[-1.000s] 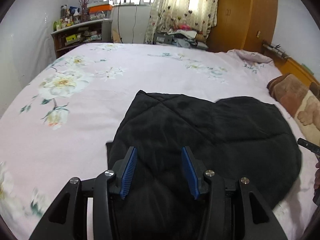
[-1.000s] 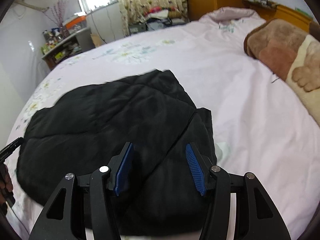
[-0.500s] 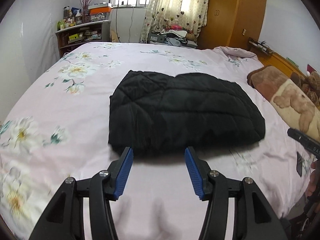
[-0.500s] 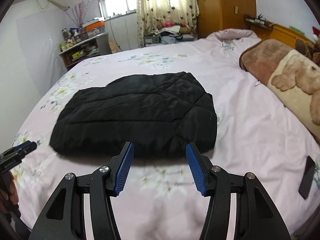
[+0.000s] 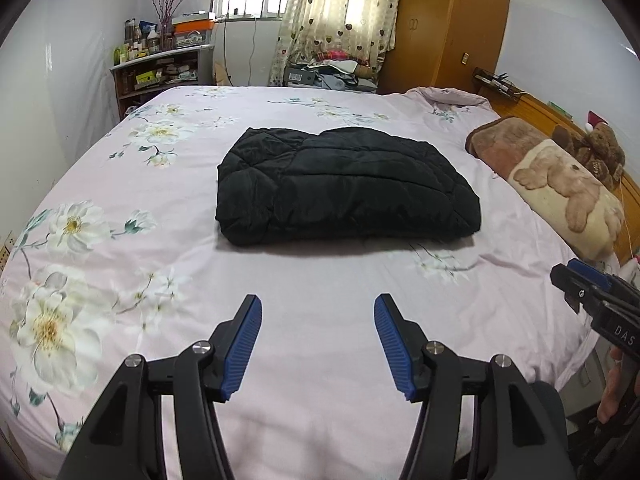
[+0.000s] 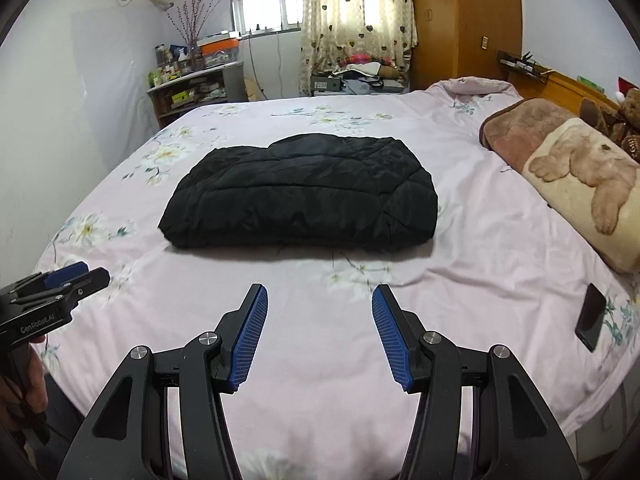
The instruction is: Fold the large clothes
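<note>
the left claw (image 5: 318, 312) hangs over the near edge of the bed (image 5: 320, 360), angled downward, its blue pads spread apart with only bedsheet between them; its jaws have just been opening and hold nothing. the right claw (image 6: 319, 302) sits in the same downward tilt beside it, also released, nothing between its pads. each claw shows at the edge of the other's view, gripped by a person's hand (image 6: 28, 376) low at the frame's side. ahead of both claws, well apart from them, the black quilted jacket (image 5: 340, 188) lies folded into a thick rectangle in the middle of the bed, flat on the pink floral sheet. nothing lies between the claws and the jacket but bare sheet. to the right of the jacket a brown and cream blanket with a bear print (image 6: 576, 172) lies along the wooden headboard, and a dark phone (image 6: 591, 317) rests on the sheet near the bed's right edge. beyond the bed stand a cluttered shelf (image 5: 160, 76), a curtained window and a wooden wardrobe (image 5: 448, 28).
</note>
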